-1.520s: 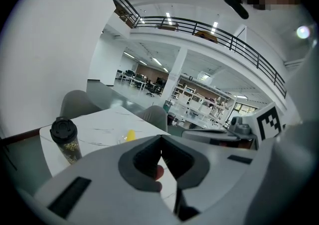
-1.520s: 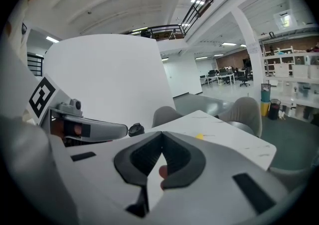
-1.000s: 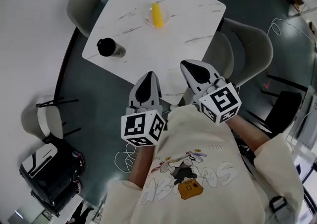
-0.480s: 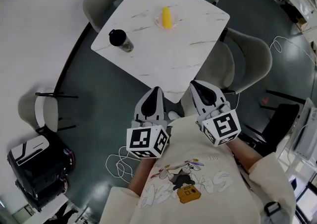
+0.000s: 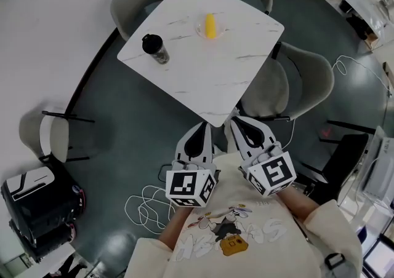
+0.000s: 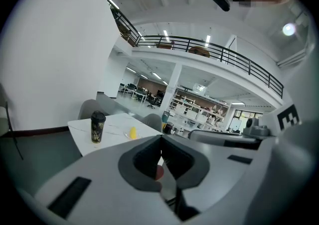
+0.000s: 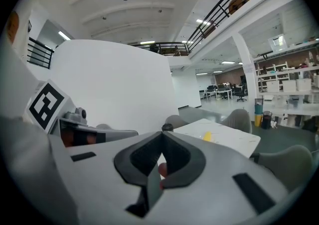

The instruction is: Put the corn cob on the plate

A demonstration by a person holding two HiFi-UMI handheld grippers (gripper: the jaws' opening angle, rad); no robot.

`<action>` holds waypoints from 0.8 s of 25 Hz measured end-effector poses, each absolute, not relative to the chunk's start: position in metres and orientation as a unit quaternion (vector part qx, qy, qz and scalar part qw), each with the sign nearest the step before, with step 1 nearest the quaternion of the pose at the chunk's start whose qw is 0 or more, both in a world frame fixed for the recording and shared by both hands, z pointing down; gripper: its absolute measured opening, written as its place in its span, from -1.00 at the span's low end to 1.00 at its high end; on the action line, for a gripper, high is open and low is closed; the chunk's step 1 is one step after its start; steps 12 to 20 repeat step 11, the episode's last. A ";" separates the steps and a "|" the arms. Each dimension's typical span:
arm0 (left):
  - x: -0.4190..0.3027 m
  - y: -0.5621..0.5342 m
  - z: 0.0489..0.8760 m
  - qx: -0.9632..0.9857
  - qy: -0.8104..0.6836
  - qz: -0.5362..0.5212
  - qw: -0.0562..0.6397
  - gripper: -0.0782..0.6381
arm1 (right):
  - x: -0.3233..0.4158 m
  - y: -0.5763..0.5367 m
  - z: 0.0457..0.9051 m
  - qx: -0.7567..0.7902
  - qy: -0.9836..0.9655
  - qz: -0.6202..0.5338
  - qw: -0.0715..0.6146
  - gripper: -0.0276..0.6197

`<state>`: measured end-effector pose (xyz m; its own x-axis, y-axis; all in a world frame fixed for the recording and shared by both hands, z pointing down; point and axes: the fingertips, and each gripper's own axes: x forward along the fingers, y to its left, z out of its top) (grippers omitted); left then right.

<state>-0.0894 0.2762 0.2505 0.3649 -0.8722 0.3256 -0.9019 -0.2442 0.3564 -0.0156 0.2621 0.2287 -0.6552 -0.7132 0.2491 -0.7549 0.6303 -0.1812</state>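
Left gripper (image 5: 202, 125) is found with its jaws pressed together and nothing between them; the right gripper (image 5: 237, 120) is likewise closed and empty. Both are held at the near corner of the marble table (image 5: 209, 74). The corn cob (image 5: 210, 26) is seen lying on the clear plate (image 5: 200, 28) toward the table's far side. A dark cup (image 5: 155, 48) stands near the table's left edge.

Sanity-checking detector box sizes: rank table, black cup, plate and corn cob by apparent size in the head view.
1. table
2-3. black cup and plate: look about alike, not ranked
4. corn cob
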 end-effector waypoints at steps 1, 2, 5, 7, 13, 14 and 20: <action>-0.089 0.278 0.251 0.789 -0.562 0.030 0.247 -0.76 | -0.015 0.264 0.229 0.409 -0.899 0.137 0.076 -0.90; -0.089 0.280 0.251 0.789 -0.562 0.028 0.247 -0.76 | -0.016 0.266 0.229 0.411 -0.898 0.138 0.075 -0.90; -0.093 0.281 0.249 0.787 -0.565 0.021 0.247 -0.76 | -0.017 0.268 0.226 0.414 -0.898 0.133 0.075 -0.90; -0.096 0.280 0.247 0.786 -0.566 0.019 0.249 -0.76 | -0.019 0.268 0.224 0.415 -0.897 0.130 0.076 -0.90; -0.096 0.279 0.248 0.785 -0.567 0.026 0.249 -0.76 | -0.021 0.268 0.220 0.413 -0.899 0.126 0.076 -0.90; -0.096 0.279 0.248 0.785 -0.567 0.026 0.249 -0.76 | -0.021 0.268 0.220 0.413 -0.899 0.126 0.076 -0.90; -0.096 0.279 0.248 0.785 -0.567 0.026 0.249 -0.76 | -0.021 0.268 0.220 0.413 -0.899 0.126 0.076 -0.90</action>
